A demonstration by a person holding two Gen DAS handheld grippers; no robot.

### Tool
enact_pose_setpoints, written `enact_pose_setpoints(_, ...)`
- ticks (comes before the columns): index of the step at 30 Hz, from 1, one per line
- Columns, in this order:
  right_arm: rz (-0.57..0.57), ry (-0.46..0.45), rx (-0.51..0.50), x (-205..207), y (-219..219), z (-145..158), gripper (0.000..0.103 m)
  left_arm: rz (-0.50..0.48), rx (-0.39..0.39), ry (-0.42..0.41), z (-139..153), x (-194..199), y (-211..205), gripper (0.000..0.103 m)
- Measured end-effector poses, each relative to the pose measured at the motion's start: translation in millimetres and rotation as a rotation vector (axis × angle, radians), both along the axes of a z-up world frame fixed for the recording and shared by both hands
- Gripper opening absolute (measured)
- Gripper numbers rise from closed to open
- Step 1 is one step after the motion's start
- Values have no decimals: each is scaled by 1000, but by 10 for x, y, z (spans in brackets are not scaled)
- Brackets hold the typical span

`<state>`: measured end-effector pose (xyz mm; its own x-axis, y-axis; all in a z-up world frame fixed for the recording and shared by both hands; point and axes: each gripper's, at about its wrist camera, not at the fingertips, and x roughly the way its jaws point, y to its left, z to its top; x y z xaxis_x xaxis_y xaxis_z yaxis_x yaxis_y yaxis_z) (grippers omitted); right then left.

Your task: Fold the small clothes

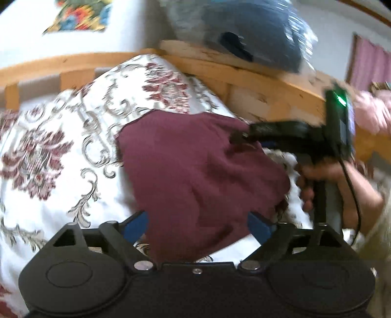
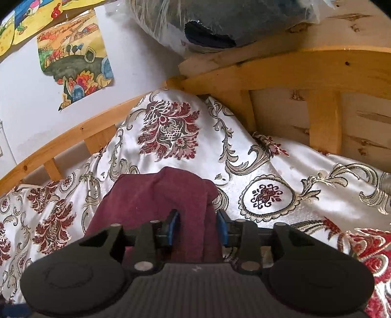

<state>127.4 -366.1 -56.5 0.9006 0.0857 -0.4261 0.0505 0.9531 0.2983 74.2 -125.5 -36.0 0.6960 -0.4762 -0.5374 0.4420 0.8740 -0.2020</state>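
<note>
A small maroon garment (image 1: pixel 195 166) lies bunched on the patterned bedspread (image 1: pixel 48 146). In the left wrist view my left gripper (image 1: pixel 198 225) stands wide open, its blue pads (image 1: pixel 136 225) on either side of the garment's near end without pressing it. My right gripper (image 1: pixel 238 138), held in a hand (image 1: pixel 315 176), reaches the garment's far right edge. In the right wrist view the right gripper (image 2: pixel 198 225) is partly open with a raised fold of the maroon garment (image 2: pixel 158 195) between its pads (image 2: pixel 173 223), not pinched.
A wooden bed frame (image 2: pixel 317 73) runs along the back and left rail (image 2: pixel 61 144). A plastic-wrapped dark bundle (image 2: pixel 207 22) rests on the headboard ledge. Drawings (image 2: pixel 75 58) hang on the white wall. The bedspread (image 2: pixel 293 176) humps up near the corner.
</note>
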Motion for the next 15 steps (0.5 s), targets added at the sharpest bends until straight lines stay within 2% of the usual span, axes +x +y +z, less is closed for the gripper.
enact_pose_setpoints(1,2,0,2,-22,4,10,66,27,-16,17,-1,49,35,96)
enact_pose_setpoints(4,27,5,4,-120,35,47,85,100,-57,48,-2,168,134,100)
enact_pose_setpoints(6,41,11,-13,-188,64,69,93,135,-92,80,-20,254,191,101)
enact_pose_setpoints(11,57,61,-76,-385,135,68,101,160,-108,150,-86,407,225,102)
enact_pose_setpoints(15,54,118,-206,-562,260,-33,103,146,-69,192,-171,456,193,102)
